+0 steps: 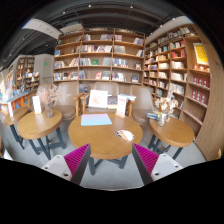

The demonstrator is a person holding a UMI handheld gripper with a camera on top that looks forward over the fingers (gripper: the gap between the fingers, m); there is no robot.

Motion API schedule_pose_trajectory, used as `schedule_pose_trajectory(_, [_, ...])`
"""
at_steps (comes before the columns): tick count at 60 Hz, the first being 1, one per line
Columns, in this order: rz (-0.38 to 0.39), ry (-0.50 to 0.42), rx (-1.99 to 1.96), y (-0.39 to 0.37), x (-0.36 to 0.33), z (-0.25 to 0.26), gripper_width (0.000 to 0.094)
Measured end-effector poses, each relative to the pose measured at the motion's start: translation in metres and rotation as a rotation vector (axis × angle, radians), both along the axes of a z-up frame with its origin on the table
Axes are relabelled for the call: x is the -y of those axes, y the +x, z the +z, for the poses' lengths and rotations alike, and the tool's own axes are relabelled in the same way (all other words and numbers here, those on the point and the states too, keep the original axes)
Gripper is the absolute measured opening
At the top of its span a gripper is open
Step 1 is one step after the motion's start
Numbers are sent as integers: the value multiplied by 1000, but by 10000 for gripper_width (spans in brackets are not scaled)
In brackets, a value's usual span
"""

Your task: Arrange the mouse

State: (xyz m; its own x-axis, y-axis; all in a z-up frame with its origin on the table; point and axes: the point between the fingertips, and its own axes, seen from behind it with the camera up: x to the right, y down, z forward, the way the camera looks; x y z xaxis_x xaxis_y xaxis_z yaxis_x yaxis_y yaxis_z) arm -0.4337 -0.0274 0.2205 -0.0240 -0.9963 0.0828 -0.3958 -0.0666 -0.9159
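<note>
Tongs (112,158) first: we see them spread wide, nothing between the two pink pads (78,157), held high and well back from a round wooden tabletop (100,140). On that tabletop lies a pale mat (96,120) near the middle, and a small dark thing (126,134) sits beside it — likely the mouse, though we cannot tell for sure. An open laptop (98,99) stands beyond the mat. Bookshelves (100,55) line the walls behind — more round tables stand to either side.
</note>
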Motion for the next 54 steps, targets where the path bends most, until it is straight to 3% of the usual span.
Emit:
schedule_pose_trajectory(15, [-75, -29, -26, 31, 51, -38, 859])
schedule_pose_trajectory(54, [-110, 26, -107, 175, 122, -147, 853])
